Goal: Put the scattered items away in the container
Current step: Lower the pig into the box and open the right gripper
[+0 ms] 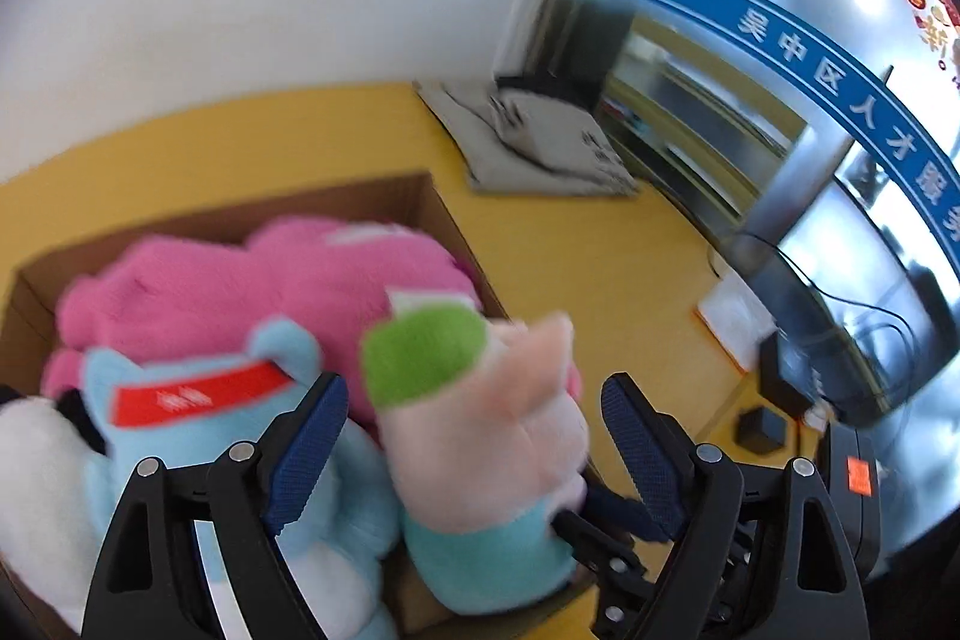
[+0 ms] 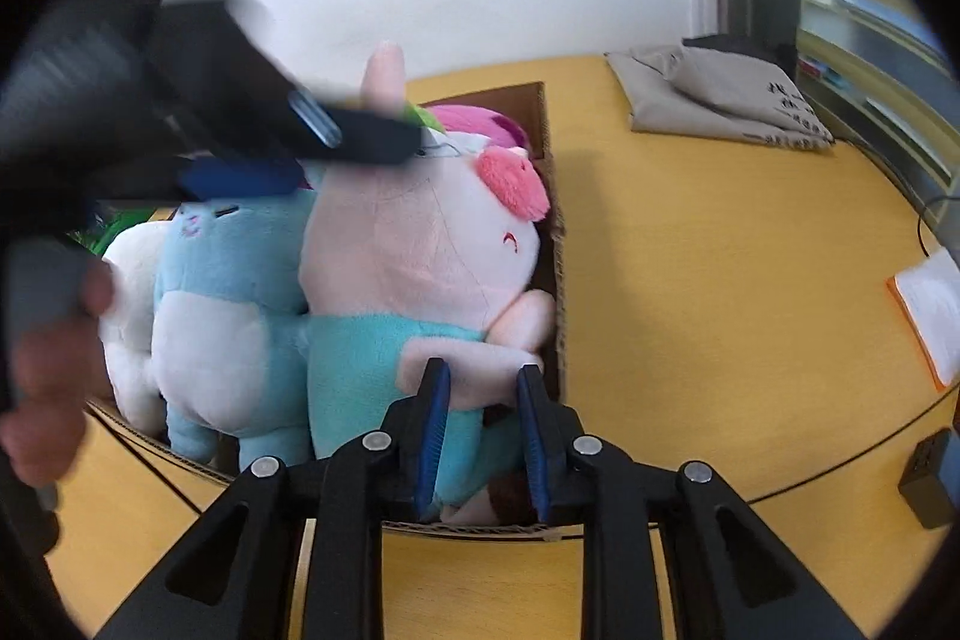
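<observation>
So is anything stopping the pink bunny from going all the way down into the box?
Yes. The box is already stuffed: the blue toy sits beside the bunny and the big pink toy behind it, leaving little room.

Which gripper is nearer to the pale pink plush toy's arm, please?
Right. The right gripper is shut on the pale pink plush toy at its arm; the left gripper is open around the toy's head, pads clear of it.
</observation>
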`<control>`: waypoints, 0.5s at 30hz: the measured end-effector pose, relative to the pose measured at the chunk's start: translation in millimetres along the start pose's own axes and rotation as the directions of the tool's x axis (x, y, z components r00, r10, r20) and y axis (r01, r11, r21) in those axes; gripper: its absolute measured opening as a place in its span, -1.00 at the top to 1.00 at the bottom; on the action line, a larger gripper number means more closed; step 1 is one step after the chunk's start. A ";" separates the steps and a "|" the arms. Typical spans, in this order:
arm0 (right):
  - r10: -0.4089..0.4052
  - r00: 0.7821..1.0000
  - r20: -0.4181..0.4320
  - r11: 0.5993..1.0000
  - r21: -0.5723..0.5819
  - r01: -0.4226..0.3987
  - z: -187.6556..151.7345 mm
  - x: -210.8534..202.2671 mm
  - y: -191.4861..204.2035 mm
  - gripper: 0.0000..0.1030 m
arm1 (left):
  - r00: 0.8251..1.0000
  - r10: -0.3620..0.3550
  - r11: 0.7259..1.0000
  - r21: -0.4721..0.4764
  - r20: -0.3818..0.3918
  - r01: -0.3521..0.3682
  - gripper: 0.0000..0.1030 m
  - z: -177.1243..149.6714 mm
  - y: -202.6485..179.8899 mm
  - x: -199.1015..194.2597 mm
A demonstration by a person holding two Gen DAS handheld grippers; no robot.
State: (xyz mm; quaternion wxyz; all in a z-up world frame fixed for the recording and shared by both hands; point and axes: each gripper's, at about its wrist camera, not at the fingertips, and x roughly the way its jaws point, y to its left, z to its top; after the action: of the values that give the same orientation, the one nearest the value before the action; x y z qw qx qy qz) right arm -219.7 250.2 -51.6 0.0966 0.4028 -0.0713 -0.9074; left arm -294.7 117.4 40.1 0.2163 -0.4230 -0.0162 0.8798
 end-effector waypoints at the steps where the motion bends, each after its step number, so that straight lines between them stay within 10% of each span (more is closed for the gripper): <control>1: 0.001 1.000 -0.001 1.000 0.004 -0.001 -1.0 -1.4 0.6 0.57 | 0.999 0.041 0.999 0.020 -0.015 -0.040 -0.74 2.2 -2.5 3.6; 9: 0.026 1.000 -0.002 0.998 0.050 -0.026 -5.0 -19.3 -6.7 0.40 | 0.982 0.134 0.987 0.104 -0.136 -0.121 -0.83 -8.0 -7.0 63.8; 12: -0.073 0.996 0.051 0.997 0.041 0.070 -12.5 -44.8 -1.6 -0.61 | 0.975 0.179 0.978 0.128 -0.135 -0.162 -0.86 -7.5 -12.2 64.6; 15: -0.072 0.995 0.065 0.997 0.045 0.070 -20.1 -64.9 4.5 -0.63 | 0.975 0.190 0.979 0.097 -0.114 -0.180 -0.86 -7.1 -16.7 50.1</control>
State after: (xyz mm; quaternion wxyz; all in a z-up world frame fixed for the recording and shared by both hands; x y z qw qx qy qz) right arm -161.5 259.8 -17.5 0.0533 0.3765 -0.0793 -0.9215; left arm -310.7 151.2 2.1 0.1520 -0.4661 0.0746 0.8684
